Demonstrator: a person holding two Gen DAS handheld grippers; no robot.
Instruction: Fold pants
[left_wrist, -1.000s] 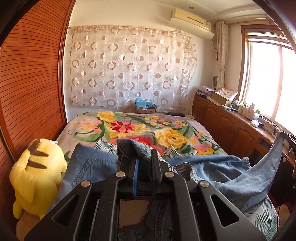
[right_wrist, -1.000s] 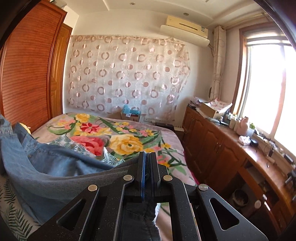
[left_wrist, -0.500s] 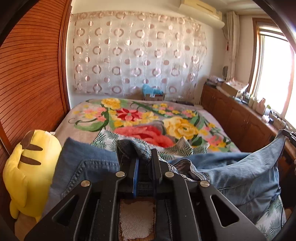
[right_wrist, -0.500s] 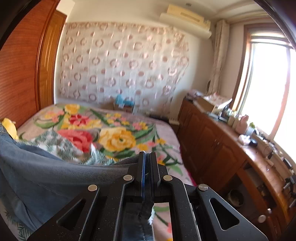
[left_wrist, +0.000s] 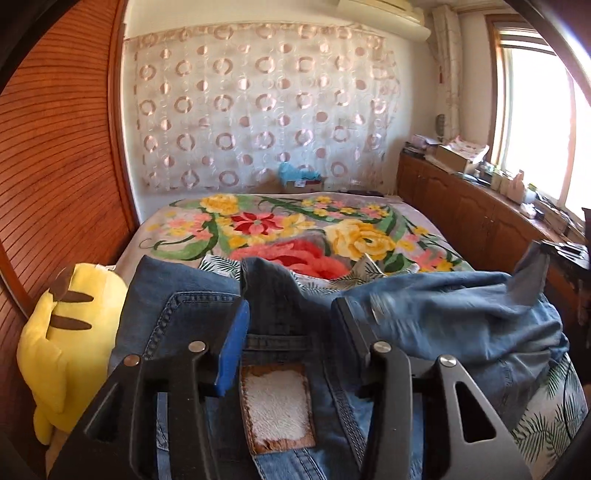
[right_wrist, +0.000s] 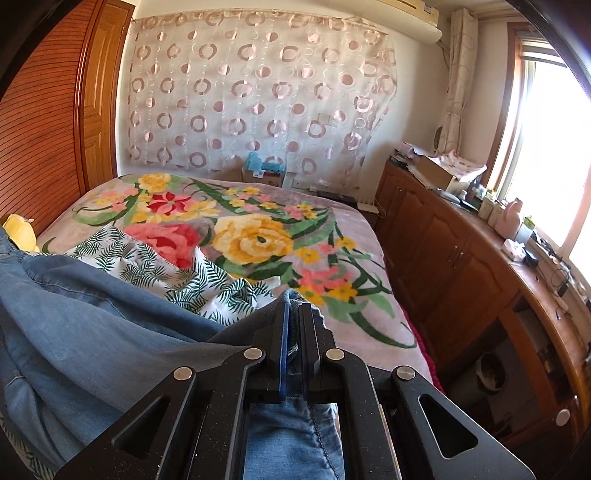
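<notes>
Blue jeans (left_wrist: 461, 314) lie spread across the near end of the bed, waistband and its brown leather patch (left_wrist: 277, 406) toward me. My left gripper (left_wrist: 291, 317) is over the waistband and its jaws are opening. A fold of denim stands between the parted fingers (left_wrist: 236, 332), and neither pad presses on it. In the right wrist view the jeans (right_wrist: 92, 332) stretch off to the left. My right gripper (right_wrist: 293, 314) is shut on the pant leg's hem, held low over the bed's right side.
A floral blanket (left_wrist: 295, 229) covers the bed, with a leaf-print sheet (right_wrist: 147, 266) under the jeans. A yellow plush toy (left_wrist: 62, 350) sits at the left by the wooden wardrobe (left_wrist: 55, 147). Cluttered wooden cabinets (right_wrist: 461, 258) line the right wall under the window.
My left gripper's jaws have parted and let go of the waistband. Both grippers have sunk toward the bed, and the right one has carried the hem lower.
</notes>
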